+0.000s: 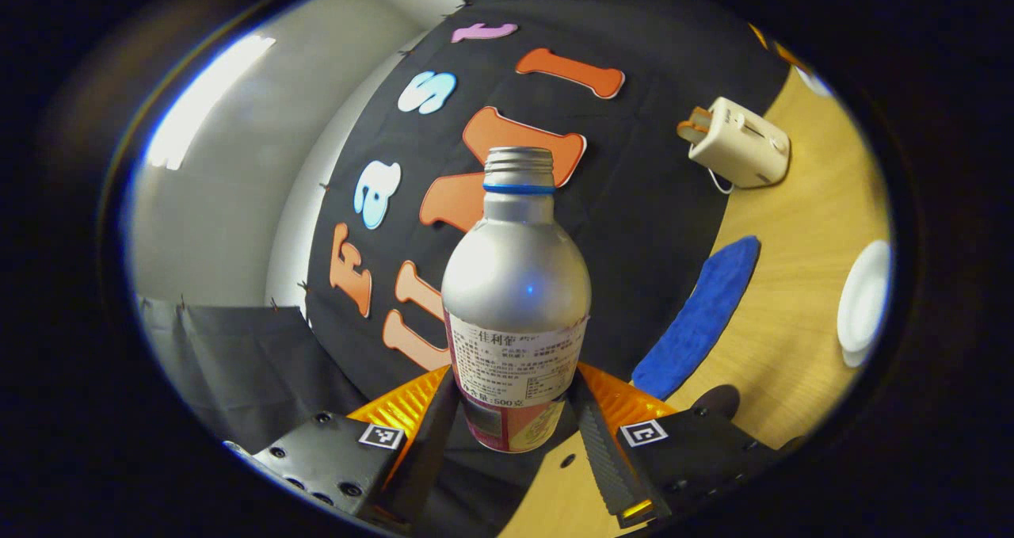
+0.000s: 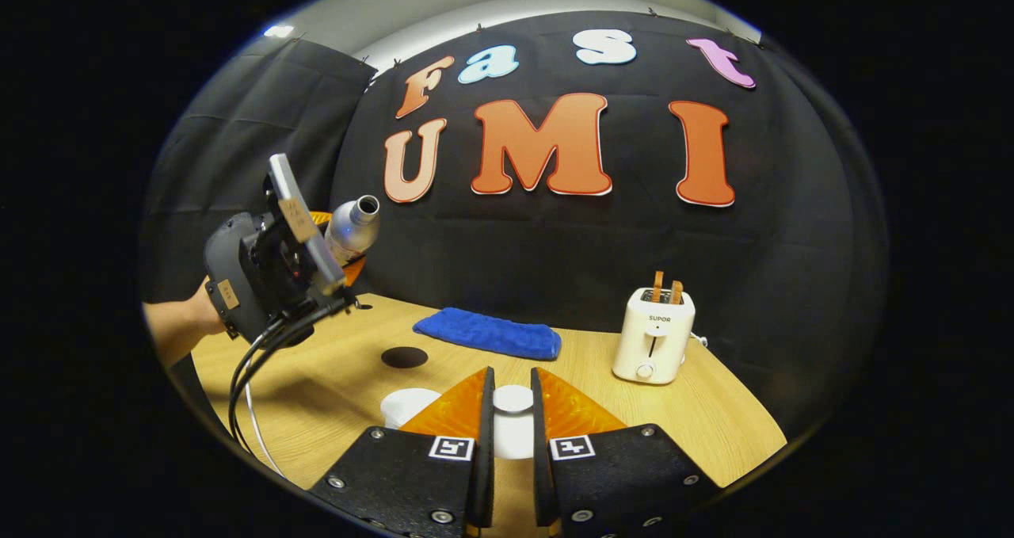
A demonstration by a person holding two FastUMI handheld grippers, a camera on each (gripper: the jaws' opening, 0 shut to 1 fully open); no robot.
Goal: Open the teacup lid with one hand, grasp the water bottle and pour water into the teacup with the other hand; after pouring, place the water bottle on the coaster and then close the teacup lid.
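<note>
A silver water bottle [image 1: 515,284] with an uncapped threaded neck stands between the fingers of my left gripper [image 1: 515,387], which is shut on its labelled lower half. In the right gripper view the same bottle [image 2: 354,225] is held tilted in the air above the table's left side by the left gripper [image 2: 337,272]. My right gripper [image 2: 512,379] is low over the table, shut on the white teacup lid [image 2: 513,411]. The white teacup [image 2: 408,406] sits just left of the right gripper's fingers. A round black coaster [image 2: 404,356] lies behind the cup.
A folded blue cloth [image 2: 487,333] lies at the back of the wooden table [image 2: 697,419]. A white toaster [image 2: 653,336] stands at the back right. A hand [image 2: 178,320] and cables [image 2: 245,387] come in at the left edge.
</note>
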